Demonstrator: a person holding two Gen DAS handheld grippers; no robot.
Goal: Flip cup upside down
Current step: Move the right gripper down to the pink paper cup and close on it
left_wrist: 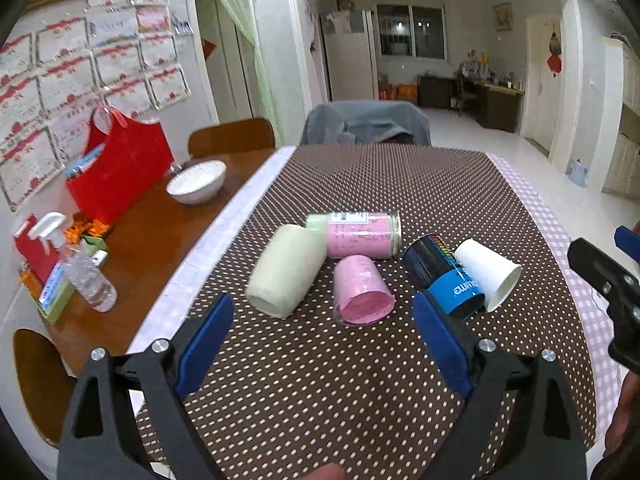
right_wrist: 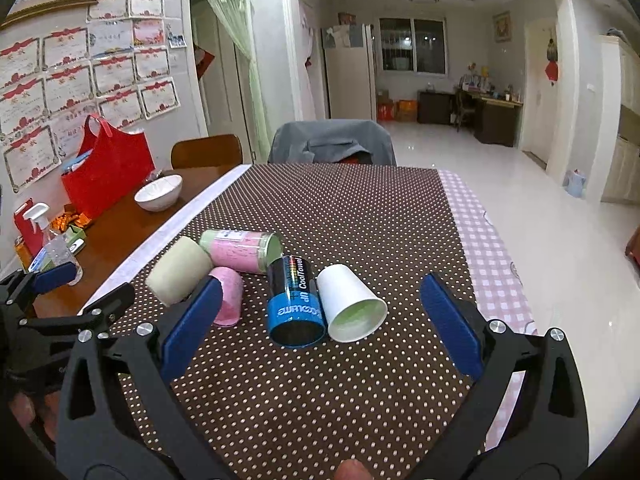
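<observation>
Several cups lie on their sides in a cluster on the dotted brown cloth (left_wrist: 360,380): a pale green cup (left_wrist: 286,270), a small pink cup (left_wrist: 362,290), a pink-and-green cup (left_wrist: 360,234) behind them, a blue and black cup (left_wrist: 444,276) and a white paper cup (left_wrist: 488,274). My left gripper (left_wrist: 324,336) is open and empty, just short of the pink cup. My right gripper (right_wrist: 320,320) is open and empty, with the blue cup (right_wrist: 296,300) and the white paper cup (right_wrist: 350,304) between its fingers' lines. The pale green cup (right_wrist: 180,270) sits to their left.
A white bowl (left_wrist: 197,181), a red bag (left_wrist: 120,168), a spray bottle (left_wrist: 52,240) and a water bottle (left_wrist: 92,280) stand on the bare wood table (left_wrist: 160,240) to the left. A chair with a grey cover (left_wrist: 366,124) stands at the far end.
</observation>
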